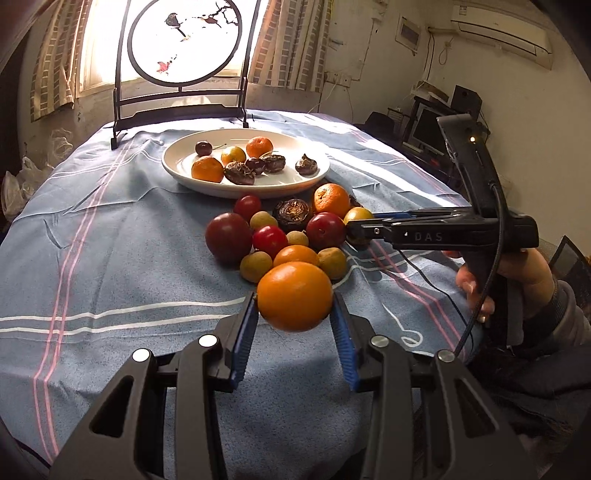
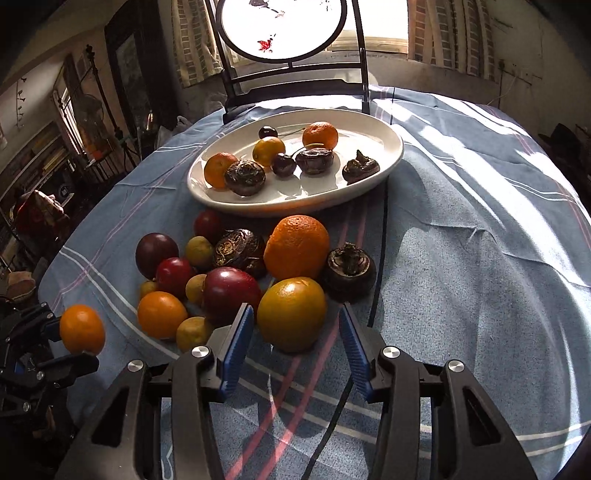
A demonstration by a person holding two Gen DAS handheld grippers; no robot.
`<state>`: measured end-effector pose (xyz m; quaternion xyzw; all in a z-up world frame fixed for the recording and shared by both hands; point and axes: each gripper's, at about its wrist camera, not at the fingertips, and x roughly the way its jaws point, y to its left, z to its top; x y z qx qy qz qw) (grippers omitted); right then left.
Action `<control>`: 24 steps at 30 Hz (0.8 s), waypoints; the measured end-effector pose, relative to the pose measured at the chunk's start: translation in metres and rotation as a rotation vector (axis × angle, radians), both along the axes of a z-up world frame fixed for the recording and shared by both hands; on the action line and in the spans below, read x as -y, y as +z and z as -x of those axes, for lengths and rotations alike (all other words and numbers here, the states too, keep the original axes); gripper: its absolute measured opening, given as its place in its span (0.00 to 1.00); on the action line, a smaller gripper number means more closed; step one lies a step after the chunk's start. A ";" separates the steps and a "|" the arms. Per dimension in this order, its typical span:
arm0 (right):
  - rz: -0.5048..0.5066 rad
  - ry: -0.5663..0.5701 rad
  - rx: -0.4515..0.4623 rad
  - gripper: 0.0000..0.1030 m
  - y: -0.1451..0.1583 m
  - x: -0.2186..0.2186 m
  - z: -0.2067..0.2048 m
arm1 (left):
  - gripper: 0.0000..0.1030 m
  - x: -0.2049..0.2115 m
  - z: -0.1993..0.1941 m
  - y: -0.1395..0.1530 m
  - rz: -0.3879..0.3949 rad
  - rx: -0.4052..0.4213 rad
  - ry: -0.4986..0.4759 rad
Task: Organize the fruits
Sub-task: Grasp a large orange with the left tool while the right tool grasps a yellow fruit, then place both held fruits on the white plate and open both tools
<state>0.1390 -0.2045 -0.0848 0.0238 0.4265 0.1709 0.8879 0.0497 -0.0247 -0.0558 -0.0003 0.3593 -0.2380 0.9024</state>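
Pinching a small orange [image 1: 294, 295] in the left gripper [image 1: 295, 317] just short of the fruit pile [image 1: 284, 236], while the right gripper [image 2: 293, 328] straddles a yellowish citrus [image 2: 291, 314] with pads apparently not touching, closing off-center could roll it into neighbors below the white plate [image 1: 184, 177].

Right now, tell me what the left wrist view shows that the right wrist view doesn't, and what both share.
Left wrist only: the hand holding the right gripper, and a wall air conditioner. Right wrist only: the dark wrinkled fruit beside the large orange. Both: the white oval plate and the small orange fruit in the left gripper.
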 end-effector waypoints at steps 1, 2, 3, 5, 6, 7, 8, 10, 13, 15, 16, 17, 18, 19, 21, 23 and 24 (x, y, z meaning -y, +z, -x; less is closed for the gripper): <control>-0.004 -0.003 0.009 0.36 0.000 0.000 0.002 | 0.38 -0.001 0.000 0.000 0.004 0.000 0.000; -0.006 0.002 0.023 0.36 0.002 0.000 0.005 | 0.38 -0.002 0.000 -0.001 0.008 0.000 0.000; -0.015 0.012 0.031 0.36 0.003 0.000 0.009 | 0.38 -0.002 0.000 0.000 0.011 0.002 0.001; -0.050 0.017 0.050 0.36 0.008 0.004 0.019 | 0.38 -0.005 -0.002 0.002 0.015 0.005 0.001; -0.065 0.013 0.063 0.36 0.012 0.007 0.022 | 0.38 -0.007 -0.004 0.004 0.024 0.007 0.001; -0.085 0.008 0.077 0.36 0.017 0.011 0.026 | 0.38 -0.010 -0.006 0.007 0.033 0.011 0.002; -0.108 0.001 0.093 0.36 0.023 0.016 0.028 | 0.38 -0.012 -0.008 0.011 0.043 0.014 0.004; -0.145 -0.016 0.127 0.36 0.036 0.025 0.027 | 0.38 -0.016 -0.017 0.020 0.055 0.023 0.010; -0.167 -0.032 0.147 0.36 0.053 0.034 0.012 | 0.38 -0.019 -0.040 0.033 0.055 0.040 0.020; -0.170 -0.034 0.145 0.36 0.060 0.033 -0.006 | 0.38 -0.020 -0.062 0.040 0.044 0.056 0.037; -0.166 -0.030 0.145 0.36 0.062 0.030 -0.014 | 0.38 -0.020 -0.075 0.043 0.048 0.059 0.043; -0.159 -0.029 0.143 0.36 0.063 0.026 -0.023 | 0.38 -0.021 -0.089 0.045 0.057 0.051 0.046; -0.155 -0.027 0.137 0.36 0.063 0.022 -0.033 | 0.38 -0.022 -0.104 0.047 0.065 0.040 0.055; -0.156 -0.026 0.127 0.36 0.062 0.019 -0.044 | 0.38 -0.021 -0.120 0.048 0.068 0.030 0.064; -0.144 -0.036 0.107 0.36 0.057 0.011 -0.064 | 0.38 -0.019 -0.150 0.046 0.052 0.013 0.086; -0.129 -0.041 0.092 0.36 0.051 0.002 -0.079 | 0.38 -0.016 -0.178 0.041 0.036 -0.018 0.103; -0.117 -0.047 0.085 0.36 0.048 -0.002 -0.086 | 0.38 -0.015 -0.191 0.038 0.039 -0.041 0.114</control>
